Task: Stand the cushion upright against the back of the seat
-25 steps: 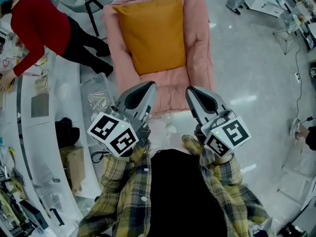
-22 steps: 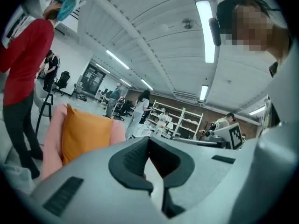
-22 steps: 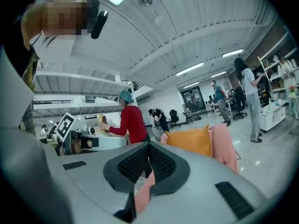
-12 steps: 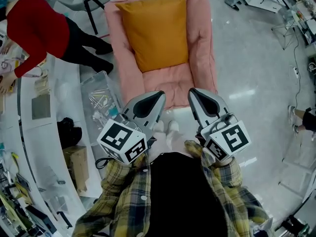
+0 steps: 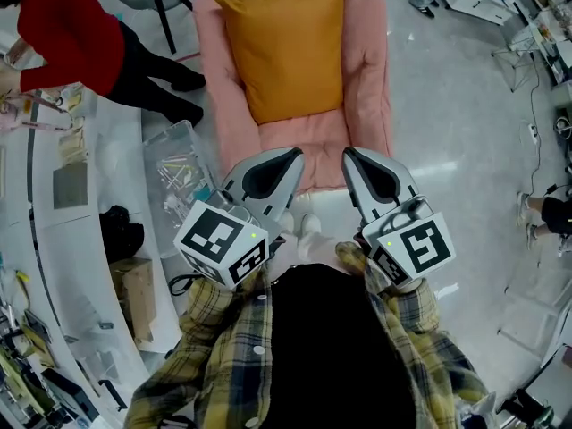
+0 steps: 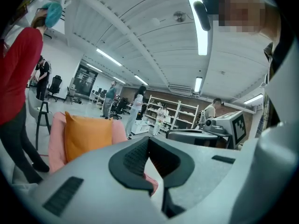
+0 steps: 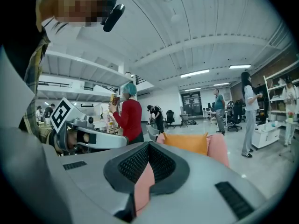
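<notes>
An orange cushion stands upright against the back of a pink padded seat on the floor ahead of me. My left gripper and right gripper hover side by side just short of the seat's front edge, apart from seat and cushion. Both are shut with nothing between the jaws. In the left gripper view the cushion shows beyond the closed left gripper. The right gripper view has the cushion and the seat past the closed right gripper.
A person in red stands at a curved white counter to the left. A clear plastic box sits beside the seat's left side, and a stool's black legs stand behind it. Other people and shelves are far off.
Both grippers have rolled slightly, and the left one has drifted right, closer to the right one. The cushion and seat have not moved. The person in red has shifted along the counter.
</notes>
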### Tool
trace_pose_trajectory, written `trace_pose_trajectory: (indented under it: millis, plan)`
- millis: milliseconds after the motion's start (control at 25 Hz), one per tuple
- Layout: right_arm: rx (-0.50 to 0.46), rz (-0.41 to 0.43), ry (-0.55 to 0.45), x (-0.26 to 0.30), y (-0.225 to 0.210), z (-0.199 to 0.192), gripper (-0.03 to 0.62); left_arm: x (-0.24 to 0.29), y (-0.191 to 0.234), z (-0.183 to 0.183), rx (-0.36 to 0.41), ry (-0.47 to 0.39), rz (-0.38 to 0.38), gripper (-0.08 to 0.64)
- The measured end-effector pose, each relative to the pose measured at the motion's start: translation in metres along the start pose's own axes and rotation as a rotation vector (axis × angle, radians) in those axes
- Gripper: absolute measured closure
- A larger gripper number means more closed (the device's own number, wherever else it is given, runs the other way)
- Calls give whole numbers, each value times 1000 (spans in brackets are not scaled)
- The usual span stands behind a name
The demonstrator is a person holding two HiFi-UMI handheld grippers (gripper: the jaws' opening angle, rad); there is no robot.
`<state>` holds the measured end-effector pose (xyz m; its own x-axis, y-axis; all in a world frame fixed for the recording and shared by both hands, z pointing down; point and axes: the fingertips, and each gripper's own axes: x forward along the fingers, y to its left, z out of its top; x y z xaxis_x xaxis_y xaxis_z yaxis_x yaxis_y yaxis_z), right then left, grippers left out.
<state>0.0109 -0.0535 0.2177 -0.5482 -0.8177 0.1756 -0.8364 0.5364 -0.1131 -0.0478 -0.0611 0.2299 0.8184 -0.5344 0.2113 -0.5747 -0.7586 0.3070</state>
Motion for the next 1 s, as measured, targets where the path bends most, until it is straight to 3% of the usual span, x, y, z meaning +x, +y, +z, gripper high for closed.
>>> trace_pose_trajectory:
  millis: [440,1000]
  plan:
    - [5,11,-9,-5,-5,3,574,2,-5,9,13,-37,18,555]
    - [18,19,4,-9,-7,-3,574,1,-3,1,2,-21,50,555]
